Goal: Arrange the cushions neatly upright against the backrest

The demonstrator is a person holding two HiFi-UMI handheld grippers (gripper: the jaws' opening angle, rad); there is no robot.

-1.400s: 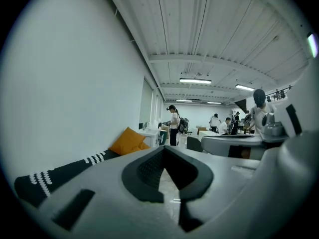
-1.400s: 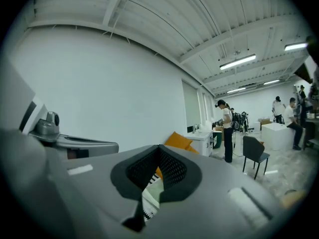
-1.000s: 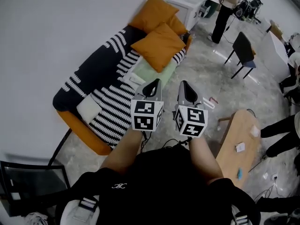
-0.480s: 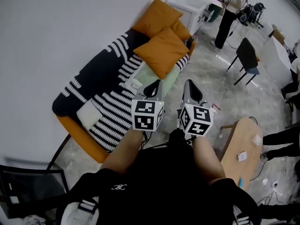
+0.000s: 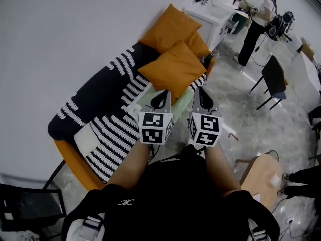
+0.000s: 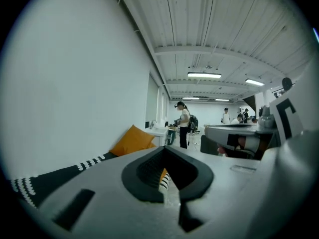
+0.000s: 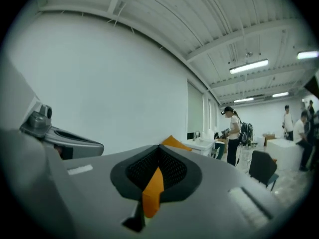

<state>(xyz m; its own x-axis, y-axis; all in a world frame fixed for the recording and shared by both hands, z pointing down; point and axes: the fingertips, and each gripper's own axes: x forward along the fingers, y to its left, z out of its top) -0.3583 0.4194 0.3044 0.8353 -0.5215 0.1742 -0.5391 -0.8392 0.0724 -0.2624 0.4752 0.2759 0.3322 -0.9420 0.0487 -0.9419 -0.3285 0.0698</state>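
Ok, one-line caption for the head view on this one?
Left hand-held gripper and right hand-held gripper, both shut, point toward a striped sofa bearing orange cushions.

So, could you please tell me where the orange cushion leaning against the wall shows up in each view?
Head view: the orange cushion is at top centre.
Left gripper view: it is left of centre, against the wall.
Right gripper view: only its tip shows, near the middle.
Shared landmark: the standing person in a white top.

A small white emblem (image 5: 126, 202) on the black shirt (image 5: 170, 205), perhaps interlocked letters, cannot be read.
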